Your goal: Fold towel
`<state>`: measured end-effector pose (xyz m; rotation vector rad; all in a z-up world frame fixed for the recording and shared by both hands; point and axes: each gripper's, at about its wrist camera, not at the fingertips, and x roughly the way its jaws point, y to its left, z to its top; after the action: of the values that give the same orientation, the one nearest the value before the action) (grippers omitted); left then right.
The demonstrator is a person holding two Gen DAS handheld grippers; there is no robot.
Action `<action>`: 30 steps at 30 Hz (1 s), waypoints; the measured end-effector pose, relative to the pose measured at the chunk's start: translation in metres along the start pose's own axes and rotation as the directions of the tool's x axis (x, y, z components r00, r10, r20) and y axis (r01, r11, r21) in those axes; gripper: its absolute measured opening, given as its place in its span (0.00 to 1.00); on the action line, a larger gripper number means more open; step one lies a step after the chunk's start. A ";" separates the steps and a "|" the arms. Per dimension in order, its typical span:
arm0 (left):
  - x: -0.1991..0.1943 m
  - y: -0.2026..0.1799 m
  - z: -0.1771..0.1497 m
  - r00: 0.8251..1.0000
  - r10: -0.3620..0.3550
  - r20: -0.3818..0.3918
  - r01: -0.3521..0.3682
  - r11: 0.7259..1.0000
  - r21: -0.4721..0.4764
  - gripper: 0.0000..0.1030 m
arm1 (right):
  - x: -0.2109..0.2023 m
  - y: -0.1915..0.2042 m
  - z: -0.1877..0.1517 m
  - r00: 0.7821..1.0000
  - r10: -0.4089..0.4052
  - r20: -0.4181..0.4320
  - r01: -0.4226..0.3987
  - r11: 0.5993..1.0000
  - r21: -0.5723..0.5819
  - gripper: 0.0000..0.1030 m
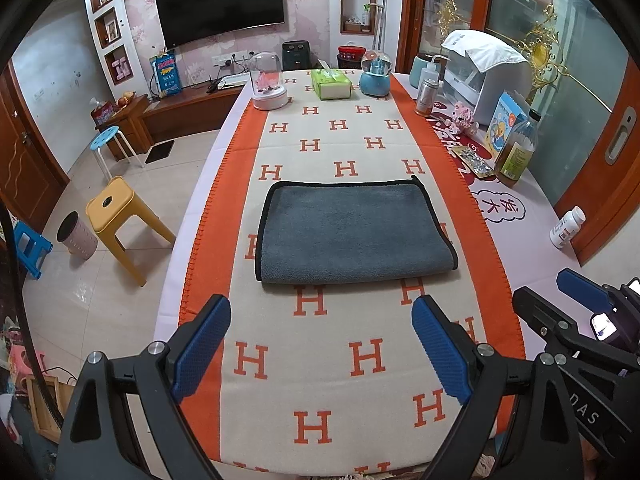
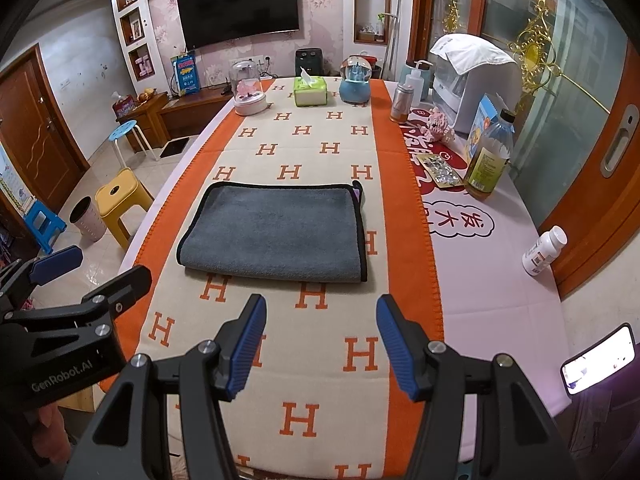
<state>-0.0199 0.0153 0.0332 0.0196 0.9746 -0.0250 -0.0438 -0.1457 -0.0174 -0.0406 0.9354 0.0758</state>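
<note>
At the bottom of the left wrist view, the left gripper (image 1: 322, 344) is seen with its two blue fingers (image 1: 204, 344) held wide apart, and nothing is held between them. At the bottom of the right wrist view, the right gripper (image 2: 320, 344) is seen the same way, with its fingers (image 2: 394, 344) apart and nothing between them. Both are held over the blanket (image 1: 352, 364) with the orange letters, near its close end. Each gripper is also seen from the side in the other view (the right one at the lower right edge of the left view, the left one at the lower left edge of the right view).

Just past the fingers, in the middle of both frames, the towel (image 1: 352, 232) is laid flat on the blanket. It is gray with a black edge and is already folded, with a rounded fold along its near side. A bit of purple is seen at its far right corner in the right view.

To the right, a white bottle (image 2: 544, 250) is seen lying on its side on the pink cloth. Farther up on the right, a big bottle of yellow liquid (image 2: 490, 156) is stood upright.

At the far end of the blanket, a tissue box (image 1: 331, 84) is placed between a glass dome (image 1: 269, 82) and a snow globe (image 1: 376, 74). A black TV (image 1: 222, 0) is hung on the wall at the top of the frame.
</note>
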 end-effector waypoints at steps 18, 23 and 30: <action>0.000 0.003 0.001 1.000 0.000 -0.003 0.000 1.000 0.000 0.89 | 0.000 0.000 0.000 1.000 -0.002 0.002 0.002 1.000 -0.002 0.56; 0.001 0.004 0.000 1.000 0.003 -0.003 -0.003 1.000 -0.002 0.89 | 0.000 0.000 0.000 1.000 -0.001 0.001 0.001 1.000 0.000 0.56; 0.001 0.004 0.000 1.000 0.003 -0.003 -0.003 1.000 -0.003 0.89 | 0.003 0.005 0.003 1.000 0.005 -0.001 -0.005 1.000 -0.005 0.56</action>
<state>-0.0192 0.0191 0.0323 0.0180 0.9778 -0.0210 -0.0398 -0.1399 -0.0184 -0.0431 0.9362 0.0830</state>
